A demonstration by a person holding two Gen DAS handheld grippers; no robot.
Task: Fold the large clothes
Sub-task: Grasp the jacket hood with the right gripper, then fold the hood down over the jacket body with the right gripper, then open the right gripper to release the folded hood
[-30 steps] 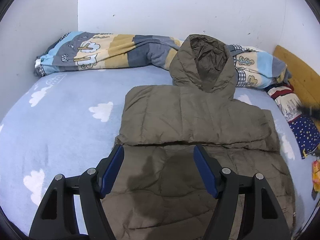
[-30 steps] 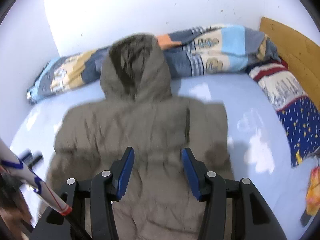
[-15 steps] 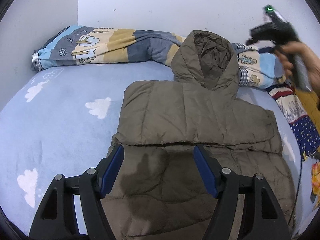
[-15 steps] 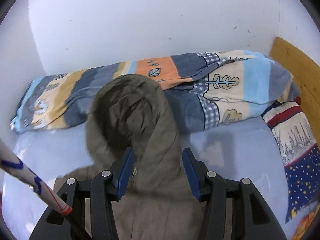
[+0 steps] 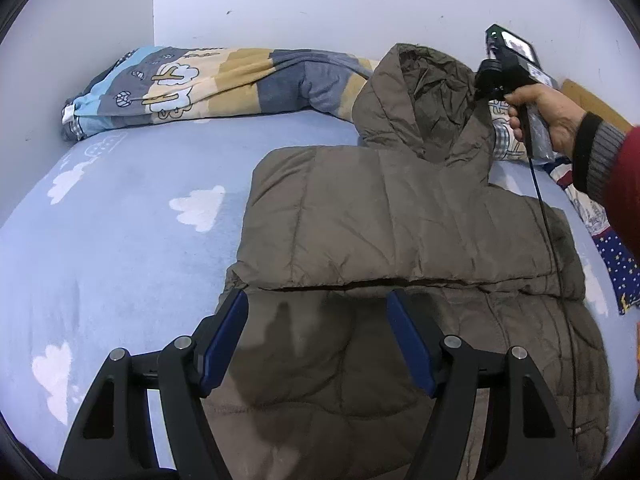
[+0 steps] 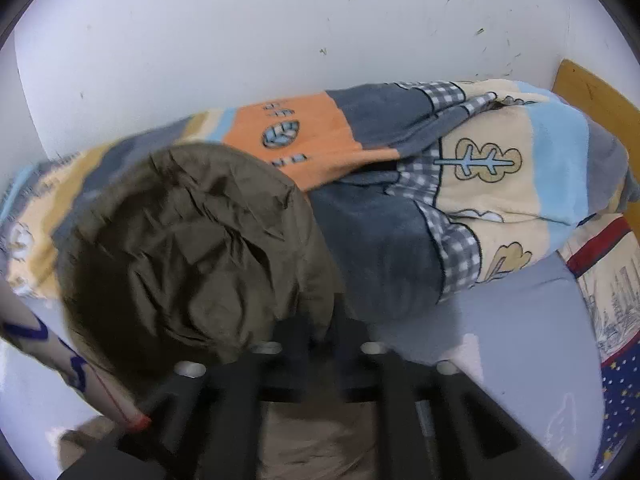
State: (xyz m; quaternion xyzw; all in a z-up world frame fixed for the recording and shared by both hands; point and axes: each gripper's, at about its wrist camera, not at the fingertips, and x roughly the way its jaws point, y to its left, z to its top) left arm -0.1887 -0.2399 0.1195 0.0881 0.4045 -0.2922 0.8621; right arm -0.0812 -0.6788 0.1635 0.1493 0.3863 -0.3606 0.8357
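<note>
An olive-brown padded hooded jacket point(image 5: 400, 220) lies flat on the light blue cloud-print bed sheet point(image 5: 132, 220), its sleeves folded in across the body. Its hood point(image 5: 428, 96) rests against the bedding at the far side. My left gripper point(image 5: 316, 312) is open and empty, held above the jacket's lower half. My right gripper point(image 6: 320, 320) is down at the right edge of the hood point(image 6: 192, 248); its fingers have closed together on the hood's fabric. In the left wrist view the right gripper's body point(image 5: 508, 64) and the hand holding it are at the hood's right side.
A rolled patchwork blanket point(image 5: 208, 84) runs along the white wall; it also shows in the right wrist view point(image 6: 460, 184). A star-print pillow point(image 5: 616, 264) and a wooden headboard point(image 6: 592, 96) are at the right. A white and blue rod point(image 6: 60, 352) crosses the lower left.
My right gripper has moved forward from over the jacket's body to the hood and its fingers have closed there. My left gripper has stayed open over the jacket's lower half.
</note>
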